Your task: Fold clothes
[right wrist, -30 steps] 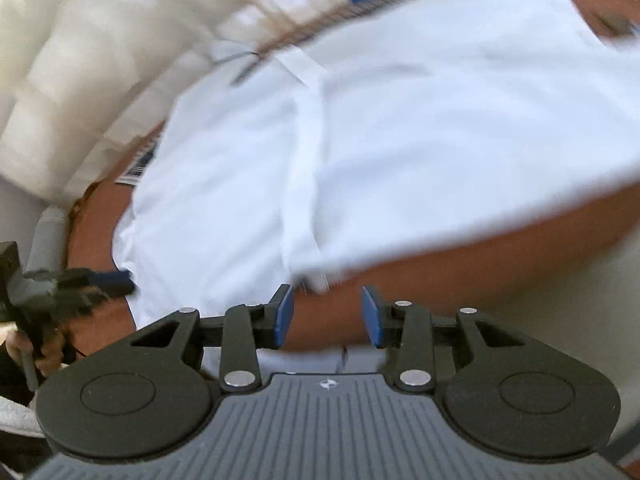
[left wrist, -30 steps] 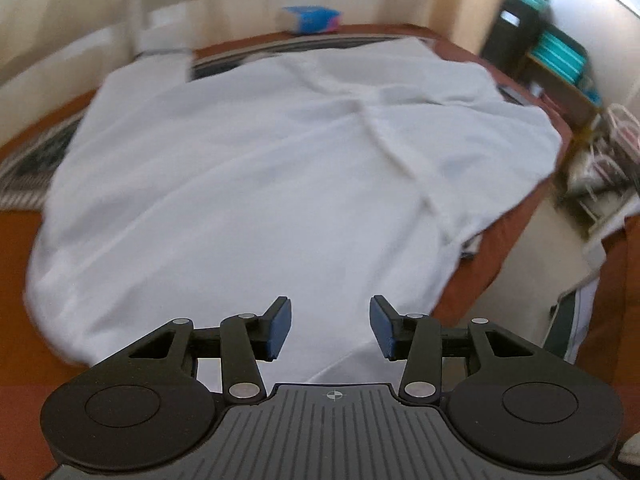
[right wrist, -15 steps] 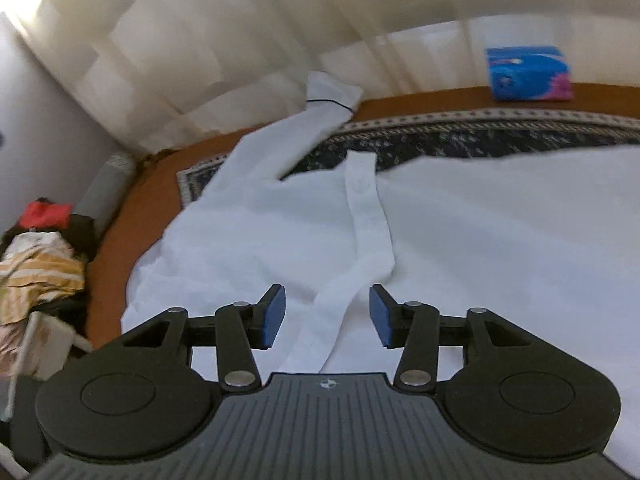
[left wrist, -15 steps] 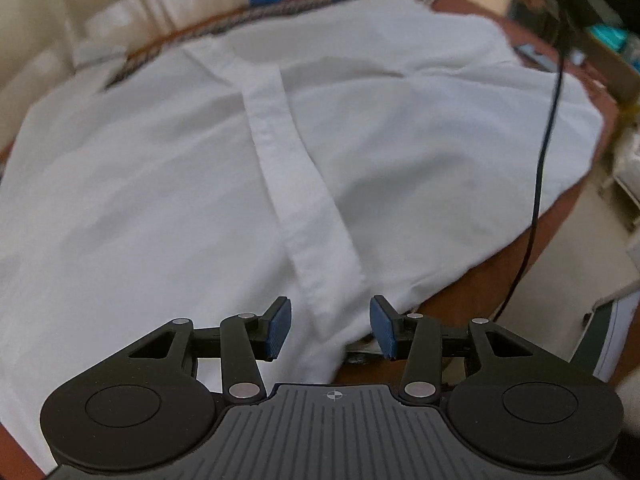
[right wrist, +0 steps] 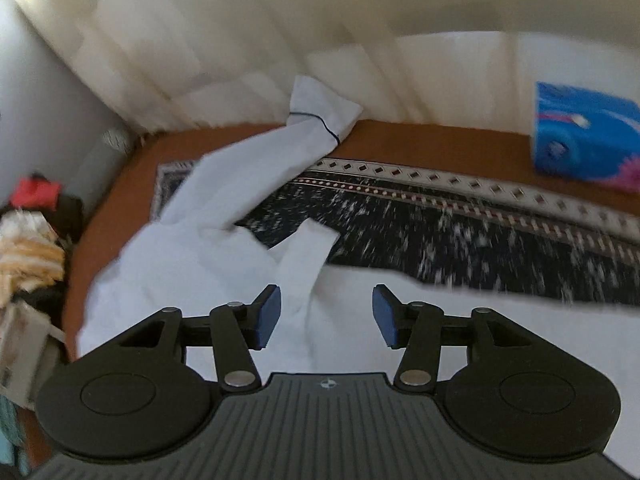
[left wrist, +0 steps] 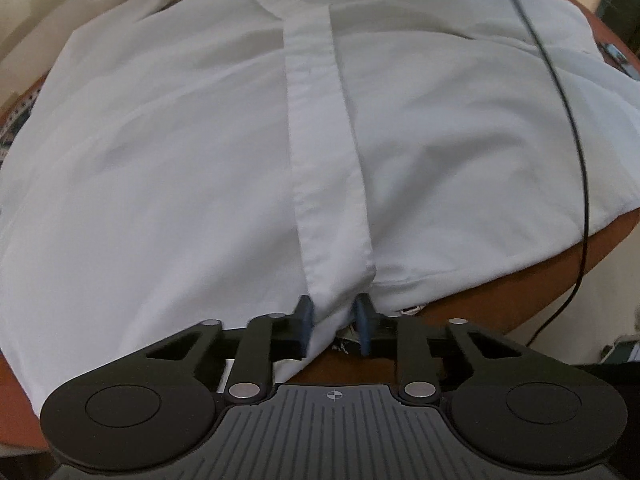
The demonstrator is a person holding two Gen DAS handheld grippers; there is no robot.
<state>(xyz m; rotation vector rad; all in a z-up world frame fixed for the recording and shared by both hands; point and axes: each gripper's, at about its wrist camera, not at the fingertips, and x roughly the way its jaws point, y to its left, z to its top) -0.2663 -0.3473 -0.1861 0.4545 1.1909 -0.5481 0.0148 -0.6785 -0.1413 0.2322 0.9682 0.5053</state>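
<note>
A big white shirt (left wrist: 168, 168) lies spread flat over a brown table (left wrist: 500, 292), front side up, and covers most of it. The long button strip (left wrist: 320, 140) runs down the middle of the shirt toward the near edge. The left gripper (left wrist: 333, 320) points down at that edge, and its jaws are closing on the bottom end of the button strip, with the cloth bunched between the two blue pads (left wrist: 306, 318). A thin black cord (left wrist: 576, 152) hangs across the right side of the shirt. The right gripper (right wrist: 326, 314) is over the shirt's far part, near the collar (right wrist: 304, 256); its jaws are opening and nothing is between them. One sleeve (right wrist: 256, 172) stretches away toward the pale curtain (right wrist: 240, 40). A dark patterned mat (right wrist: 460, 232) peeks out from under the shirt, and a blue tissue pack (right wrist: 580, 136) sits on the table by the curtain.
</note>
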